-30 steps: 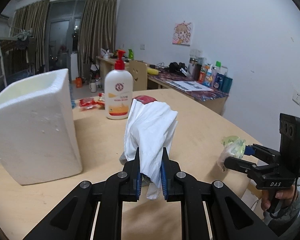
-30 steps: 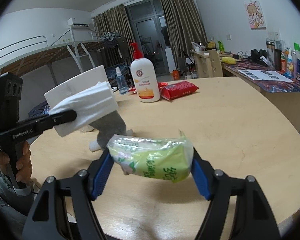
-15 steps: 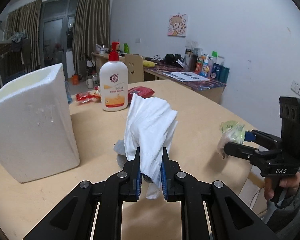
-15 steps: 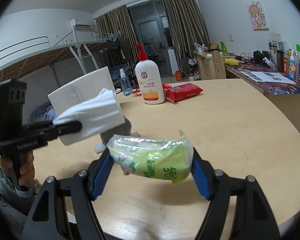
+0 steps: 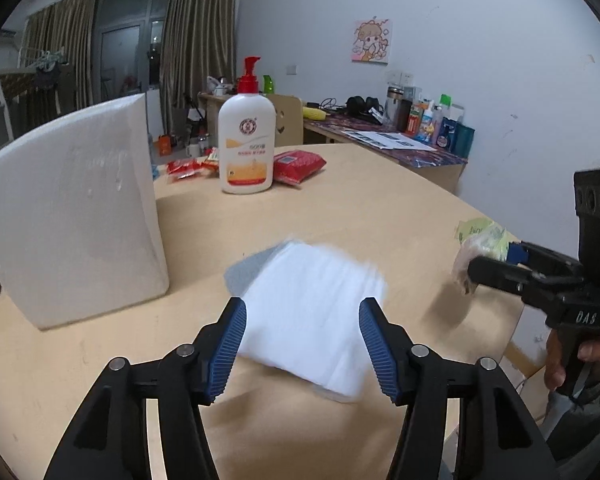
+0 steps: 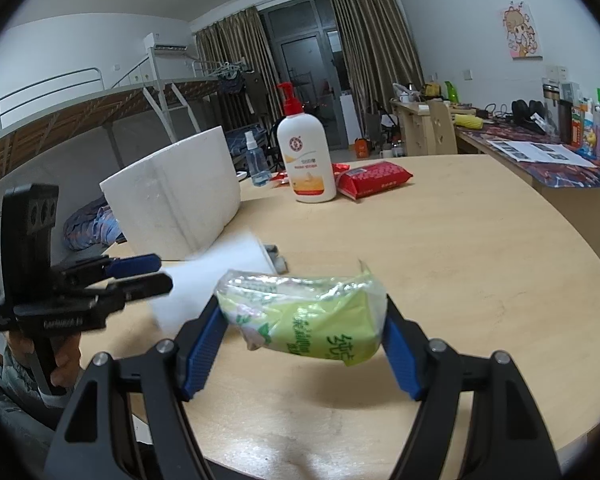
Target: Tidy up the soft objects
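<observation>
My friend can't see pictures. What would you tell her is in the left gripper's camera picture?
The open left gripper hangs above a blurry white cloth that seems to be dropping onto the wooden table. A white foam box stands on the left, a lotion bottle behind, and the right gripper holds a green packet.

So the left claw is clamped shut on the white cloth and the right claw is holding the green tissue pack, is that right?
Not quite. The left claw is open: in the left wrist view its jaws stand wide apart, and the blurred white cloth lies free between them, apparently just let go. The rest holds: the right claw is shut on the green tissue pack.
</observation>
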The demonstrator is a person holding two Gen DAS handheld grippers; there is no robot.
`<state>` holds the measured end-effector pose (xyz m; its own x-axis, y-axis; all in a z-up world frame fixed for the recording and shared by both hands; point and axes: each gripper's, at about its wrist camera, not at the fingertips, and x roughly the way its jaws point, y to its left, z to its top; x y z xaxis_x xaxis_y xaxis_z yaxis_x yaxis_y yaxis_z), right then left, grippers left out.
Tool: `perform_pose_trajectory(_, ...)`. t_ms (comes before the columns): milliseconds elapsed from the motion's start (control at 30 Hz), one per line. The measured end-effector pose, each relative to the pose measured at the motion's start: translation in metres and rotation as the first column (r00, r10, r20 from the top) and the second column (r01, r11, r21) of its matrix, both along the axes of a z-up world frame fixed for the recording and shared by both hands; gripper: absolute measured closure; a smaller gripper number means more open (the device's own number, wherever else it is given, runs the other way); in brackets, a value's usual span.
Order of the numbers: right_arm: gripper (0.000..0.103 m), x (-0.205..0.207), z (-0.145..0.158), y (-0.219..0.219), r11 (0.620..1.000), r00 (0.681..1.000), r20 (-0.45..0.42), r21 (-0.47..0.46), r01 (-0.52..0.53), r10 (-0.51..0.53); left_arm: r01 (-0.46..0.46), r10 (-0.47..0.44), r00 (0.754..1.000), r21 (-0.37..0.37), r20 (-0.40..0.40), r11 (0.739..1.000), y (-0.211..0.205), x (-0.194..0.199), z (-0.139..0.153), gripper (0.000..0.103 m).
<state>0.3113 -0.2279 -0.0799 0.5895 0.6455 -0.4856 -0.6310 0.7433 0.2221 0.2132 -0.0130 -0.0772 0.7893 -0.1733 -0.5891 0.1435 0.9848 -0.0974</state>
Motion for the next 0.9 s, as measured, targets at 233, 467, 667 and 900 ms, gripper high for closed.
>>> perform_pose_trajectory(233, 0.026, -0.001, 0.0, 0.004, 1.0, 1.0, 0.0, 0.0, -0.008, 0.008, 0.034, -0.034, 0.998, -0.004, -0.054, 0.999, -0.01, -0.012, -0.021, 0.043)
perform_pose_trajectory(467, 0.026, -0.003, -0.001, 0.004, 1.0, 1.0, -0.003, -0.001, -0.007, 0.007, 0.047, -0.048, 0.997, -0.012, -0.061, 0.999, -0.015, -0.014, -0.029, 0.068)
perform_pose_trajectory(667, 0.026, -0.004, -0.001, 0.003, 1.0, 1.0, -0.004, 0.003, -0.004, 0.004, 0.075, -0.072, 0.993, 0.04, -0.091, 0.996, -0.028, -0.009, -0.036, 0.097)
perform_pose_trajectory(900, 0.026, -0.007, -0.001, 0.0, 1.0, 1.0, -0.004, 0.007, 0.002, -0.002, 0.1, -0.098, 0.993, 0.031, -0.067, 0.994, -0.031, -0.011, -0.03, 0.101)
